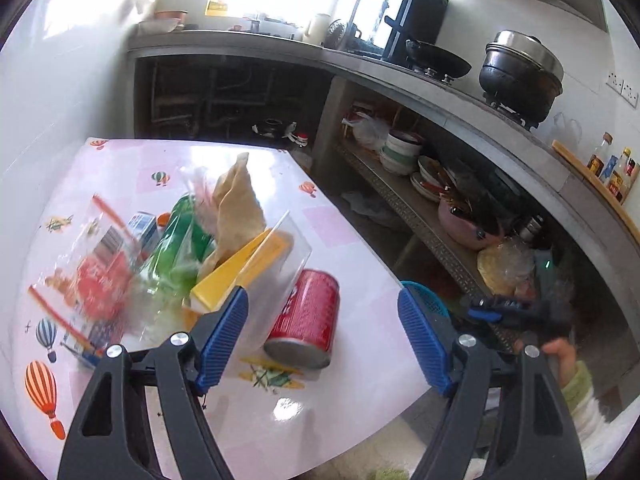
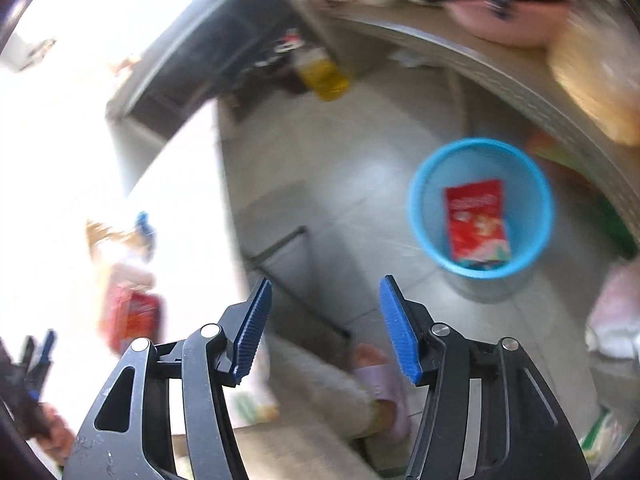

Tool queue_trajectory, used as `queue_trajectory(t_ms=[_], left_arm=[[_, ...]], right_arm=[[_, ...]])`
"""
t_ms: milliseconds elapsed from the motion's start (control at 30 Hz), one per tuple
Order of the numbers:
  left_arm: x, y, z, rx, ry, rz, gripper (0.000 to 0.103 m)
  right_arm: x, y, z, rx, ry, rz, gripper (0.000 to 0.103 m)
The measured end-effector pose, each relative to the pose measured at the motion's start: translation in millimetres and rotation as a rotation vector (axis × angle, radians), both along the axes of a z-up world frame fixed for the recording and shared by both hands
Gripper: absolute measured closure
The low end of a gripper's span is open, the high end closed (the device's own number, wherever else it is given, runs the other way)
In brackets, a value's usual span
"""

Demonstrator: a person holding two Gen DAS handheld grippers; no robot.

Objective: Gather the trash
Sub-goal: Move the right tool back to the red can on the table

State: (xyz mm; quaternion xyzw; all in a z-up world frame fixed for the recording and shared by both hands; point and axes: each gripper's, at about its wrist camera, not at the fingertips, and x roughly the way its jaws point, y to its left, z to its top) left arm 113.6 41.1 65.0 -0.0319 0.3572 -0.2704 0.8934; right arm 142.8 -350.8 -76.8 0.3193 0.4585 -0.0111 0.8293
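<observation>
While the left gripper hangs over the near edge of the table with its blue pads spread wide and nothing between them, a heap of trash lies on the balloon-patterned cloth just beyond it. Nearest the table's edge a red can lies on its side, between the two pads in the left wrist view but not touched by either. Beside the can, further in on the table, a yellow carton leans inside a clear plastic bag, and the left pad sits just in front of that bag; whether it touches the bag cannot be told. Behind the carton stand a crumpled brown paper bag, a green packet and a blurred red wrapper. Off the table's right side, on the tiled floor, stands a blue bin with a red packet lying inside it. The right gripper hovers above the floor between table and bin, its pads apart and empty. Below it a foot in a pale slipper rests on the floor. The right wrist view is smeared by motion, so the table there shows only as glare.
</observation>
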Motion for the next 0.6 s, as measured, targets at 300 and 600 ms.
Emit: queue_trajectory(t_ms=[300, 600], left_arm=[[3, 15, -32, -0.019, 0.023, 0.041, 0.028], [-1, 27, -56, -0.019, 0.045, 0.044, 0.040]], right_arm=[[55, 97, 22, 0.136, -0.009, 0.251, 0.036], [94, 146, 4, 0.242, 0.108, 0.296, 0.035]])
